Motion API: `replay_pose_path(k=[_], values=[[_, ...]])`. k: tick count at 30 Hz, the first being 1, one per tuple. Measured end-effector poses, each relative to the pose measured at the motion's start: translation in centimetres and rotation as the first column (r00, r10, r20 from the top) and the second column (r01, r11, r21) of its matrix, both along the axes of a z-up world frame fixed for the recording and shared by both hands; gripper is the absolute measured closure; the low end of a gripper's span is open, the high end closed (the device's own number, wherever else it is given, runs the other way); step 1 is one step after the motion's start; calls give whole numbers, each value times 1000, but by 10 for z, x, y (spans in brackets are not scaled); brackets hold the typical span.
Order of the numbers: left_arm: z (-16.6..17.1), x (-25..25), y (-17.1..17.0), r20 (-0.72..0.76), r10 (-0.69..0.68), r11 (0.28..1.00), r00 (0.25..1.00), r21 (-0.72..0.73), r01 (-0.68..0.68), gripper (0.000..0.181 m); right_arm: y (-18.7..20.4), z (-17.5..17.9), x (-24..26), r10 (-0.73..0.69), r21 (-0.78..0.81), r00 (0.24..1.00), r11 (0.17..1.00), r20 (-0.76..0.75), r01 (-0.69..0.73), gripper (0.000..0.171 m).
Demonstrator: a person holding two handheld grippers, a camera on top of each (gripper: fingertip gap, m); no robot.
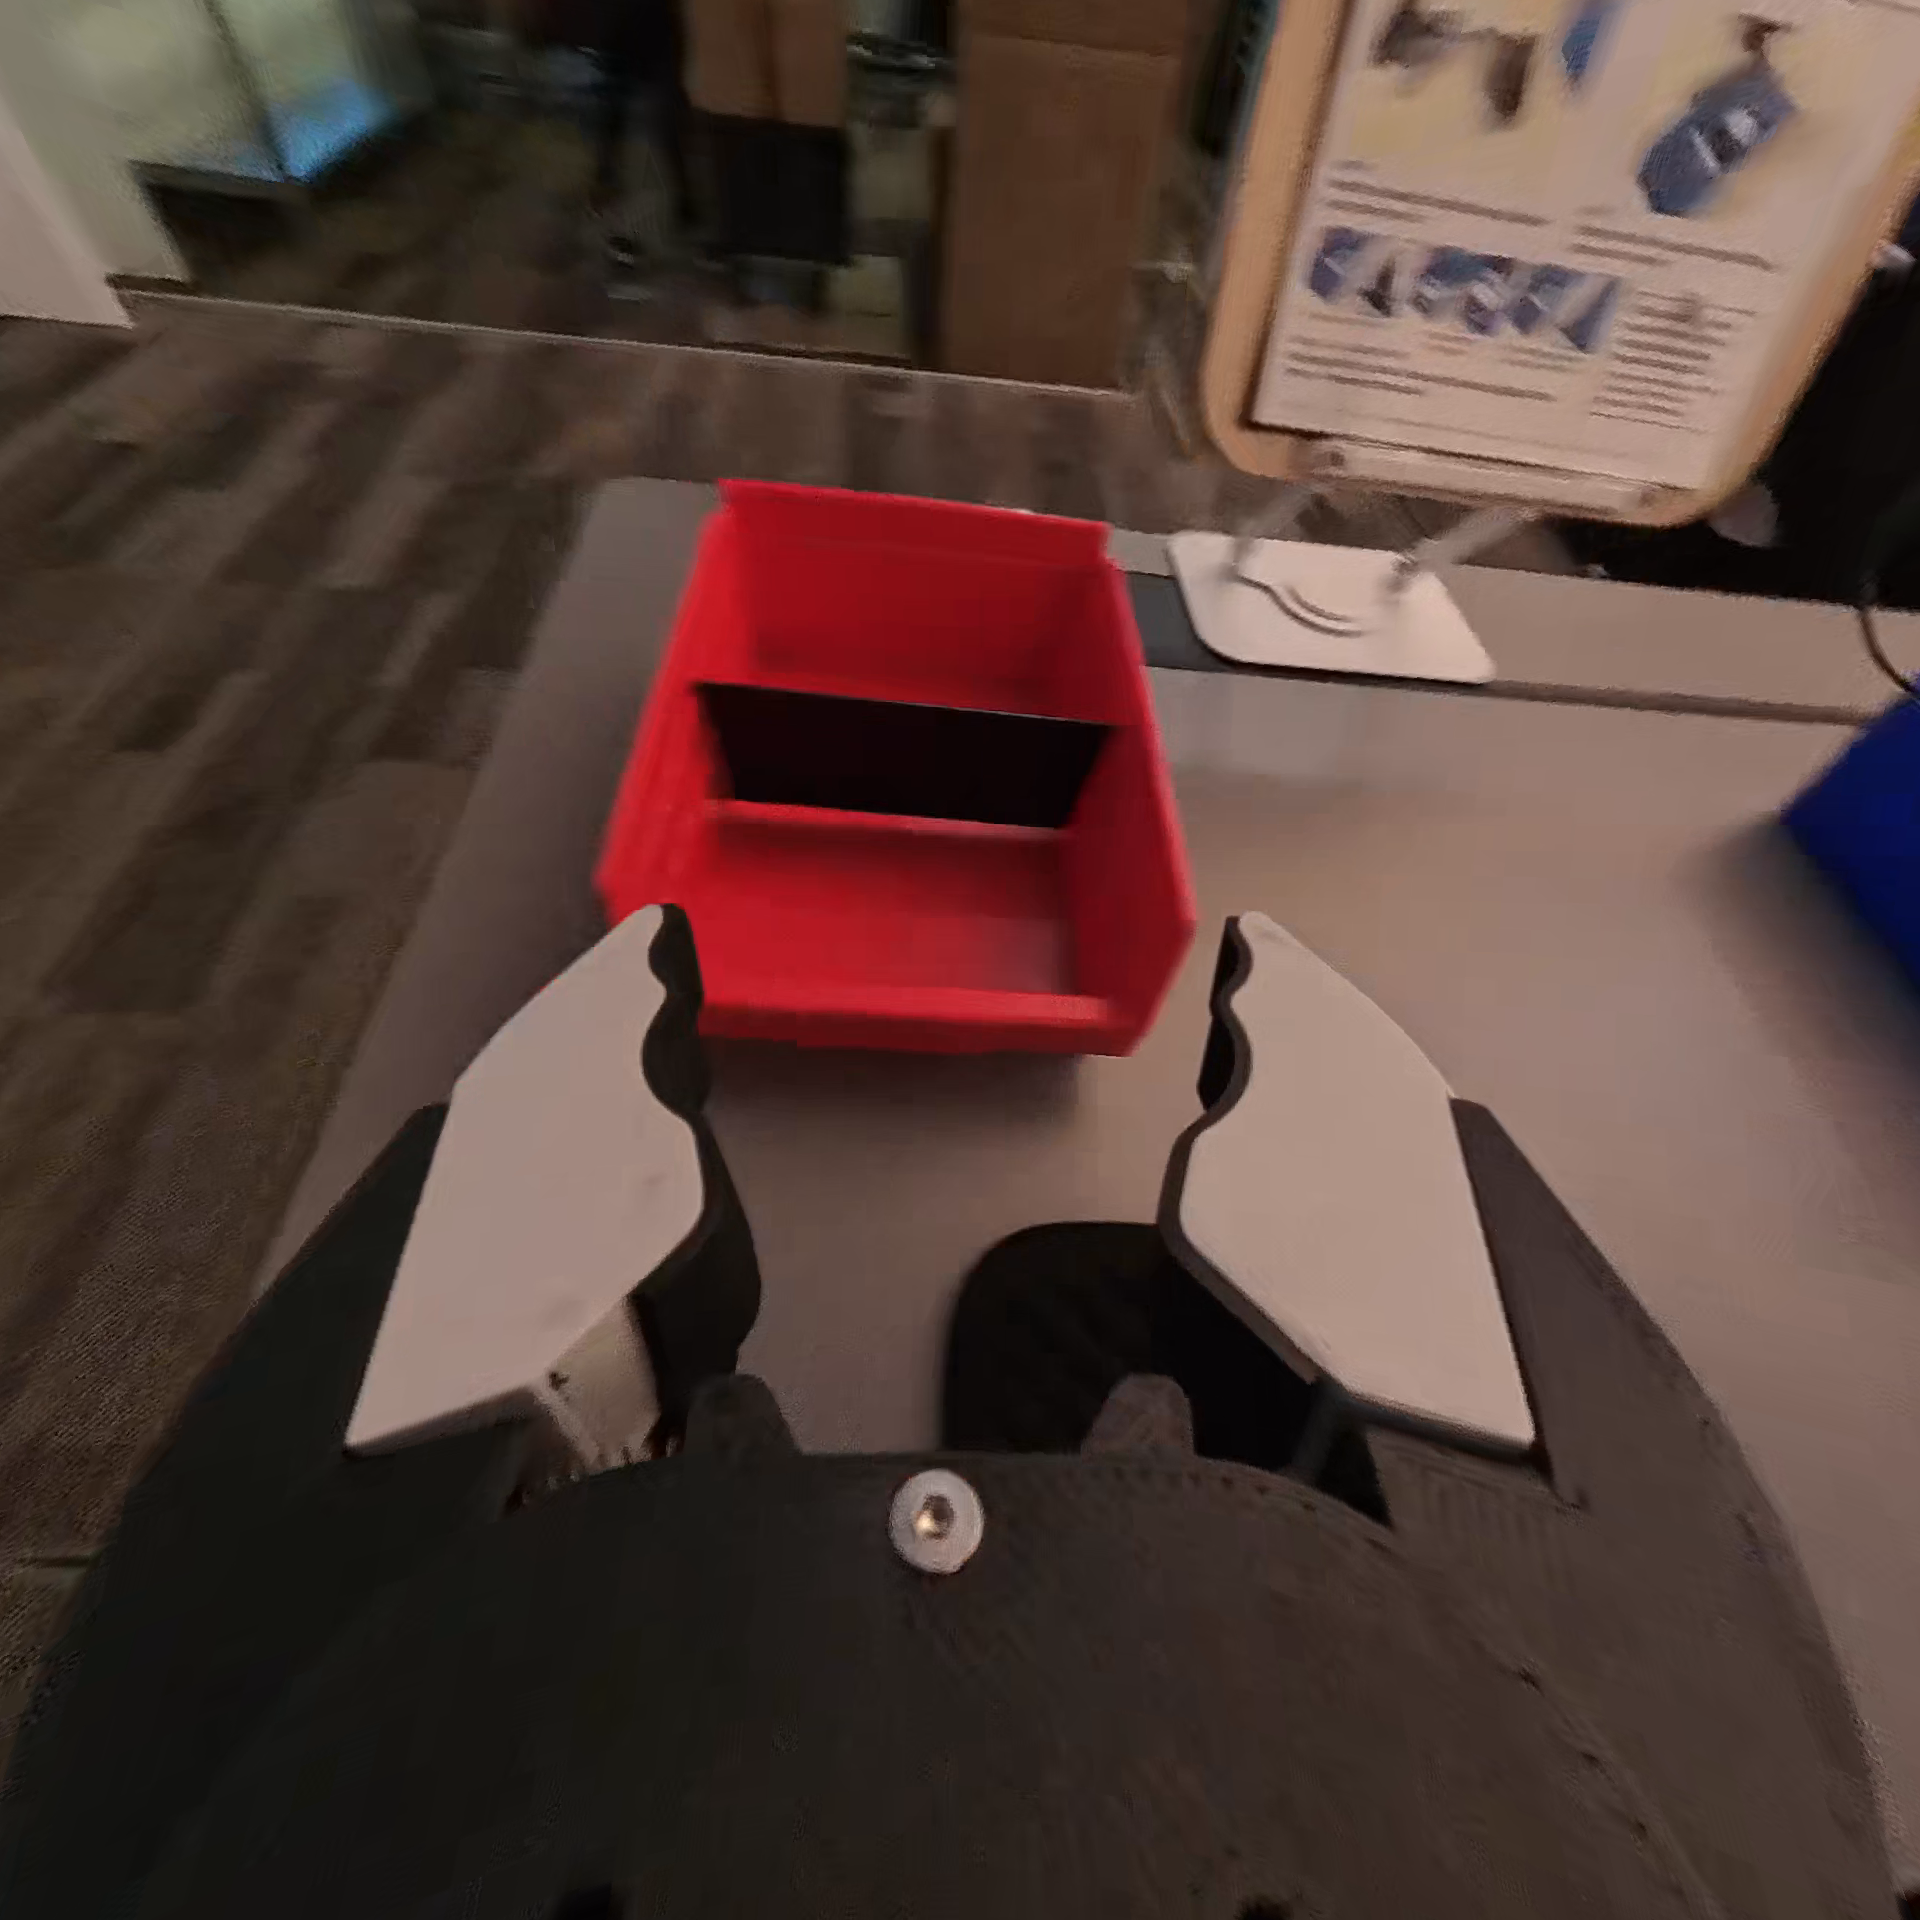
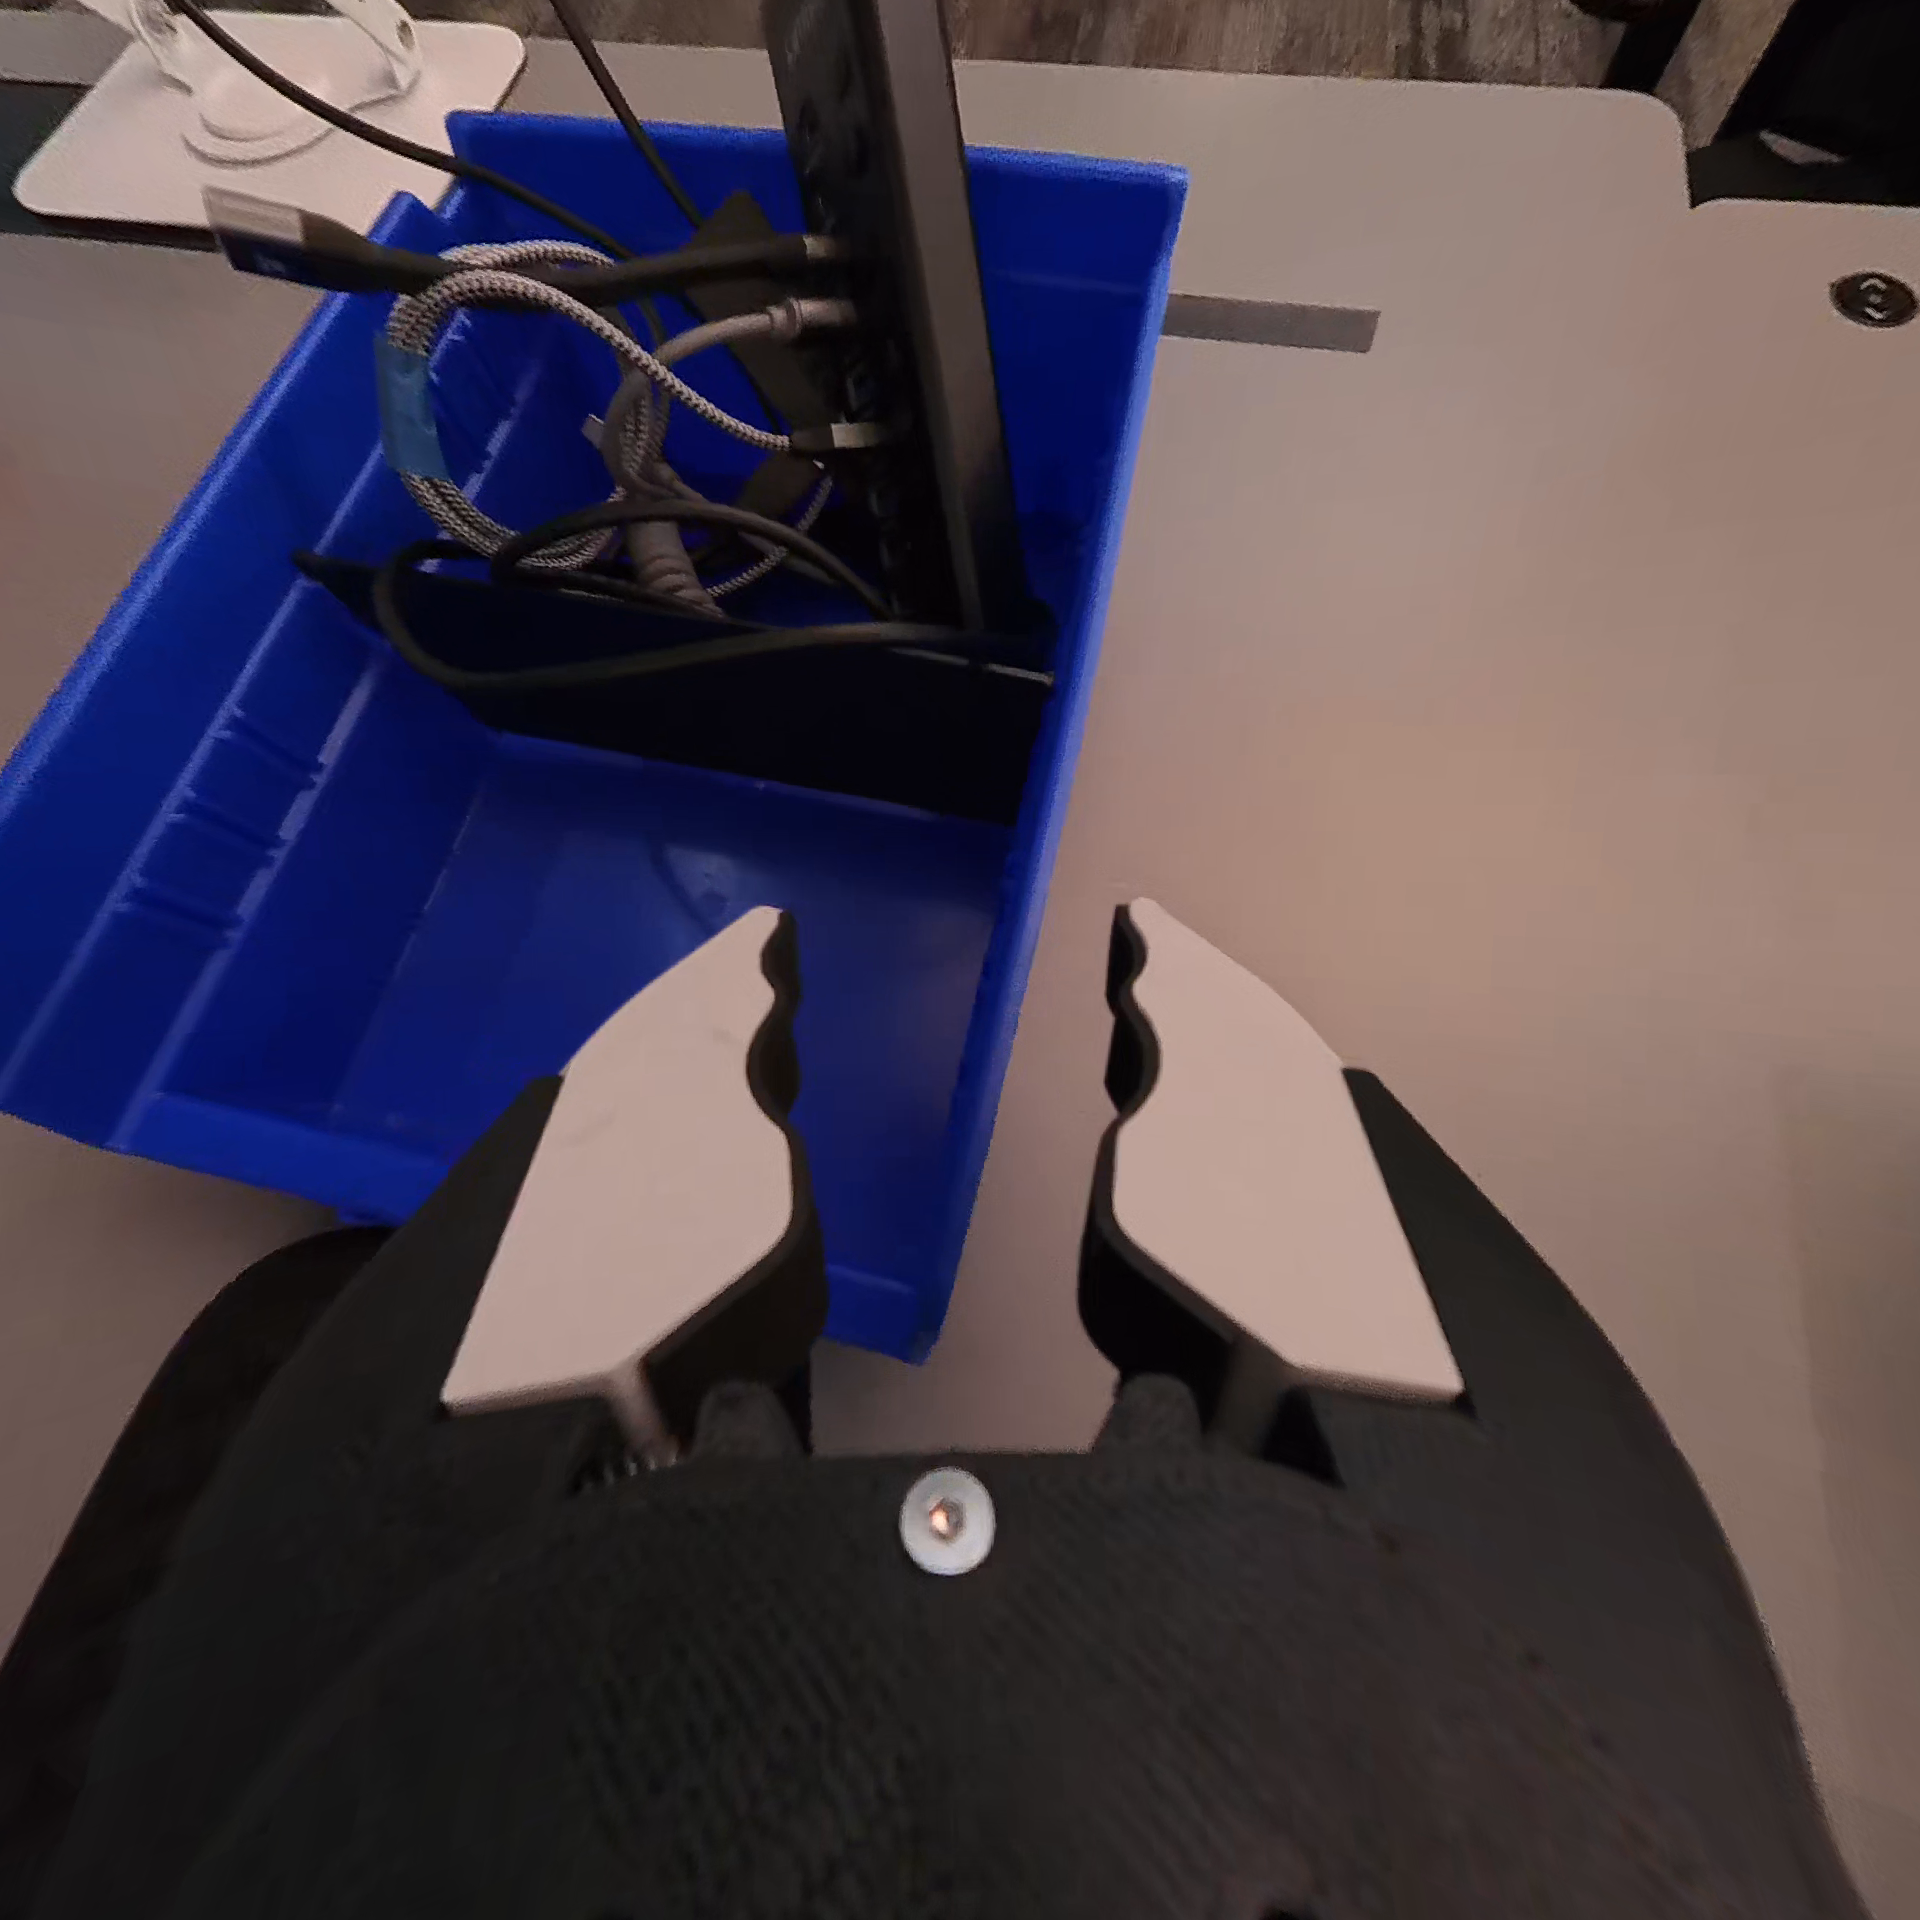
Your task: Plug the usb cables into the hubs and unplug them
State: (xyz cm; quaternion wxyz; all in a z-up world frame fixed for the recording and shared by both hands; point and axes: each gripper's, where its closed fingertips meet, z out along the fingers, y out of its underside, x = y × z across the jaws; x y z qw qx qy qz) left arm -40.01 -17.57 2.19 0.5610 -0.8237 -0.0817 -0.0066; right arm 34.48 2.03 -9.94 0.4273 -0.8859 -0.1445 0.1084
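In the right wrist view a blue bin (image 2: 260, 883) holds a tall black usb hub (image 2: 914, 343) that stands upright in the far compartment behind a black divider (image 2: 727, 696). Several cables are plugged into its left side. A coiled grey braided cable (image 2: 468, 343) and black cables (image 2: 623, 644) lie beside it. One loose plug (image 2: 270, 234) juts over the bin's far left rim. My right gripper (image 2: 948, 920) is open and empty above the bin's near right corner. In the left wrist view my left gripper (image 1: 948, 925) is open and empty in front of an empty red bin (image 1: 894, 935).
The red bin has a black divider (image 1: 904, 758) across its middle. A white stand base (image 1: 1330, 613) with a board on it stands at the grey table's (image 1: 1455, 935) far edge. The blue bin's corner (image 1: 1870, 821) shows at the right. The table's left edge drops to the floor. My hands' fingertips stand some 80 cm from each other. From the right gripper's tips to the loose plug (image 2: 270, 234) is close to 15 cm.
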Motion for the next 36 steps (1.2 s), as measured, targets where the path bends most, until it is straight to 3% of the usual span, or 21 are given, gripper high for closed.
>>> replay_pose_path(k=[5, 9, 12, 15, 16, 20, 27, 29, 31, 36], values=[[-24, -61, -37, -30, 100, 994, 994, -27, -101, 83, -2, -9, 3, -19, -18, 1000, 1000, -22, 19, 110], [-46, -82, -39, 19, 114, 993, 993, -31, -114, 83, -2, -29, 6, -33, -85, 999, 996, -9, 32, 113], [-61, -87, -23, 27, 88, 996, 996, -35, -87, 83, -2, -49, 14, -50, -160, 997, 985, 57, 59, 123], [-76, -81, -1, 64, 41, 998, 997, -52, -38, 83, 5, -46, 7, -58, -142, 998, 988, 17, 59, 159], [-79, -80, 8, 77, 32, 999, 997, -46, -29, 84, 6, -48, 6, -57, -150, 998, 987, 26, 60, 163], [-88, -85, 47, 103, 27, 999, 994, -33, -24, 89, 7, -48, 7, -33, -159, 996, 986, 86, 46, 163], [-129, -117, 101, 56, 58, 983, 997, -177, -47, 93, 4, -48, 6, -31, -134, 995, 990, 91, 43, 163], [-140, -115, 112, 61, 10, 979, 998, -206, 2, 106, 3, -48, 5, -19, -136, 994, 990, 104, 33, 163], [-149, -101, 119, 81, -103, 966, 991, -231, 119, 143, 2, -48, 4, -18, -139, 994, 990, 104, 32, 162], [-153, -99, 121, 15, -133, 950, 991, -284, 132, 175, 0, -48, 1, -26, -132, 994, 990, 104, 39, 163]])
